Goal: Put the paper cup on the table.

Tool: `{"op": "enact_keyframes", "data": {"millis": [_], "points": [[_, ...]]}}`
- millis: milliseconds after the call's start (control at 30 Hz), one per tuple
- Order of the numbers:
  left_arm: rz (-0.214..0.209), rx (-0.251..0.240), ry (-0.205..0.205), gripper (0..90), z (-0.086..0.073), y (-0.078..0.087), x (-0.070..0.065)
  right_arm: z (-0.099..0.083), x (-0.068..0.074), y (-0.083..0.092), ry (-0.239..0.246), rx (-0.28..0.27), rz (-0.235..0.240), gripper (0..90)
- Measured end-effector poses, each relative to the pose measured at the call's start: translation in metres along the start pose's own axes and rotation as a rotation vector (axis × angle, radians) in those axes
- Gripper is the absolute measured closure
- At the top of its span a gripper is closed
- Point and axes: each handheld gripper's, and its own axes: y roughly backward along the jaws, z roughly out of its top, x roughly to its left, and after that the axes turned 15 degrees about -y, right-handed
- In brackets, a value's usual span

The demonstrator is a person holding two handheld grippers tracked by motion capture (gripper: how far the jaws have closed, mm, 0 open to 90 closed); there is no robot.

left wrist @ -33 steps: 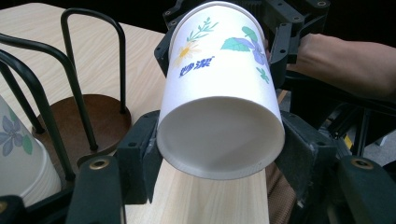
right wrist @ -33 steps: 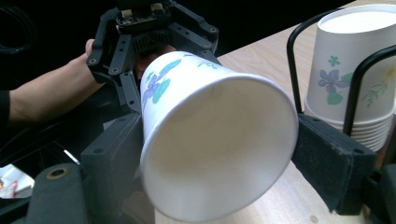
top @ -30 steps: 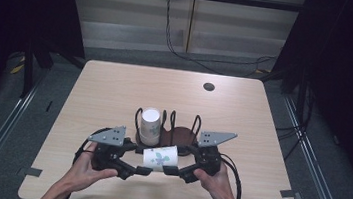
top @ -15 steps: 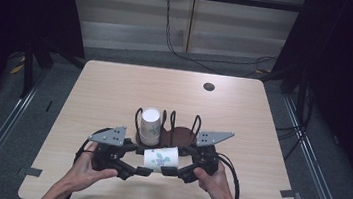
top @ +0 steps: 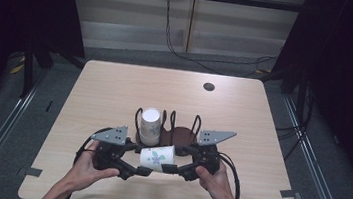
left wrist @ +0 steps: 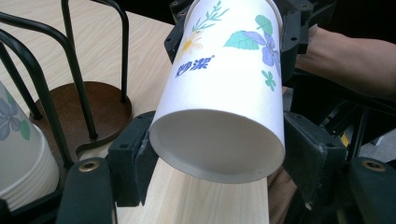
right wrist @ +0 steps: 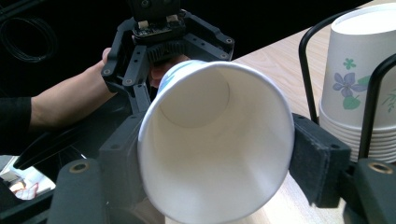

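You hold one paper cup (top: pixel 157 156) lying on its side above the desk (top: pixel 115 92), just in front of the wire rack (top: pixel 169 124) — base toward the left gripper (top: pixel 142 170), mouth toward the right gripper (top: pixel 170 169). The right jaws have just been closing and now clamp the rim end; the left jaws have just been opening, though their pads still look pressed on the base end. Let the left go fully before moving, squeeze lightly — the rim dents easily — then tip the cup upright over the cup stack (top: pixel 150 125).
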Motion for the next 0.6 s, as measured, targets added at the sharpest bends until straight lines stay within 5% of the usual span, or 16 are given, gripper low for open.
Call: {"op": "enact_keyframes", "data": {"millis": [600], "points": [[0.068, 0.029, -0.007, 19.7, -0.0002, -0.0002, 0.0004, 0.0023, 0.0003, 0.0041, -0.007, -0.007, -0.031, 29.7]]}}
